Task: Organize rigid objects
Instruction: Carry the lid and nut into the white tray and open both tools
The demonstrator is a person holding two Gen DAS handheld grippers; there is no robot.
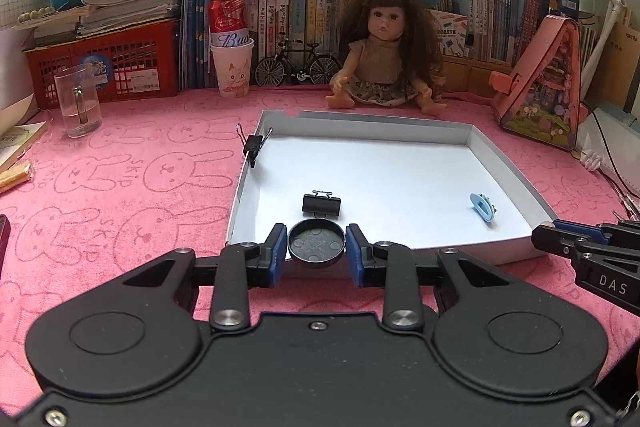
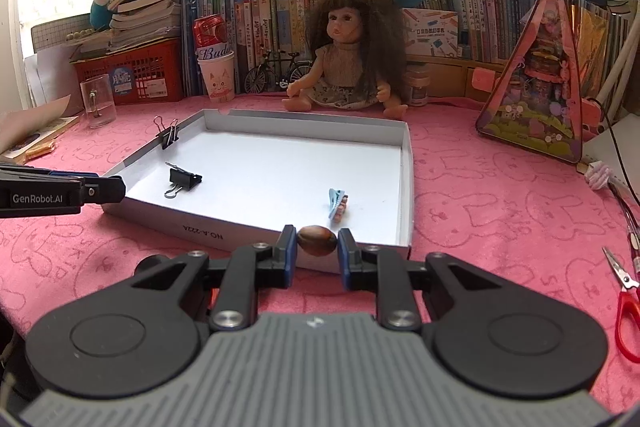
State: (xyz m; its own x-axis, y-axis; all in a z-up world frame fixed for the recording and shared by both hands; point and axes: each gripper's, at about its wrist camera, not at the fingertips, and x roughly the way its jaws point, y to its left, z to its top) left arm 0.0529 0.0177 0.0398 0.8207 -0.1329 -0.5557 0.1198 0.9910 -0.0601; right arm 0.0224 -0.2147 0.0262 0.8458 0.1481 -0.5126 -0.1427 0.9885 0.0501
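A shallow white box lid lies on the pink cloth. In it are a black binder clip and a light blue hair clip. Another binder clip is clamped on its left wall. My left gripper is shut on a round black cap, held at the lid's near edge. My right gripper is shut on a brown oval stone, held over the lid's near right edge. Each gripper's tip shows in the other's view.
A doll sits behind the lid. A glass mug, a paper cup holding a can, a model bicycle, red baskets and books line the back. A pink triangular toy box and red scissors are right.
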